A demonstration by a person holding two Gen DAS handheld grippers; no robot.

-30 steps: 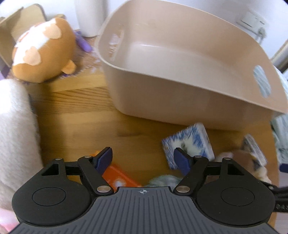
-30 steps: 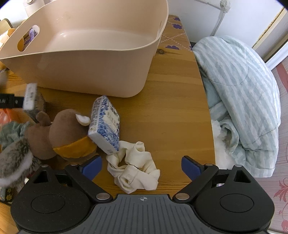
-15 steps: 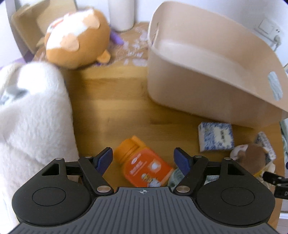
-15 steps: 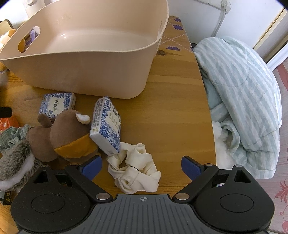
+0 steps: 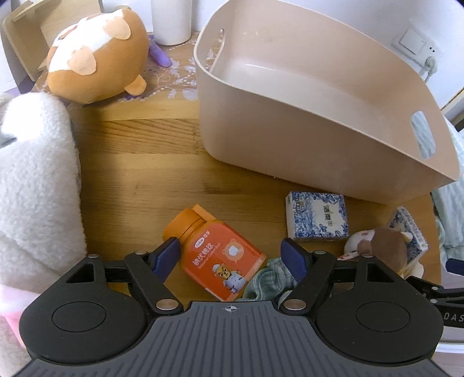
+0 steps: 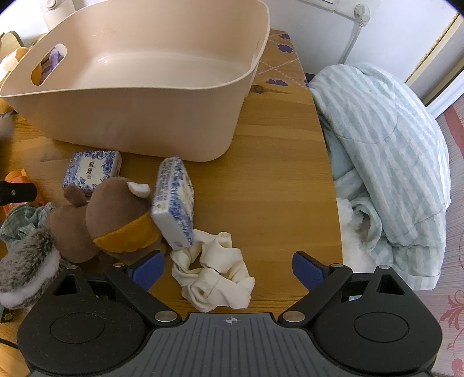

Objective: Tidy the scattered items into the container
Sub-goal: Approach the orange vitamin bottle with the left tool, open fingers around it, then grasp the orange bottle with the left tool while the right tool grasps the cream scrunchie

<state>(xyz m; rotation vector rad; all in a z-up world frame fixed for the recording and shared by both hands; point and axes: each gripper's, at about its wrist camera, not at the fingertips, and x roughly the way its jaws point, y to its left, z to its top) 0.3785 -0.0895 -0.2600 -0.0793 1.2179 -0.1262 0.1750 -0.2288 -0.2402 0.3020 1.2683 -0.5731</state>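
Observation:
An empty beige tub (image 5: 333,116) (image 6: 139,95) stands at the back of the wooden table. My left gripper (image 5: 230,256) is open, its jaws either side of an orange bottle (image 5: 214,252) lying on the table, with a green cloth (image 5: 268,279) beside it. A blue-white tissue pack (image 5: 316,216) (image 6: 92,169) lies flat before the tub. A second pack (image 6: 174,203) leans on a brown plush (image 6: 116,217). My right gripper (image 6: 227,268) is open over a crumpled white cloth (image 6: 214,272).
A large orange-white plush (image 5: 95,55), a white cylinder (image 5: 171,20) and a wooden stand (image 5: 26,37) are at the back left. A white fluffy blanket (image 5: 32,185) lies left. A striped quilt (image 6: 385,162) hangs past the table's right edge. A grey furry toy (image 6: 26,266) lies front left.
My left gripper has pulled back and left, away from the tub, bringing the orange bottle between its jaws. The flat tissue pack came to rest on the table. My right gripper stayed still.

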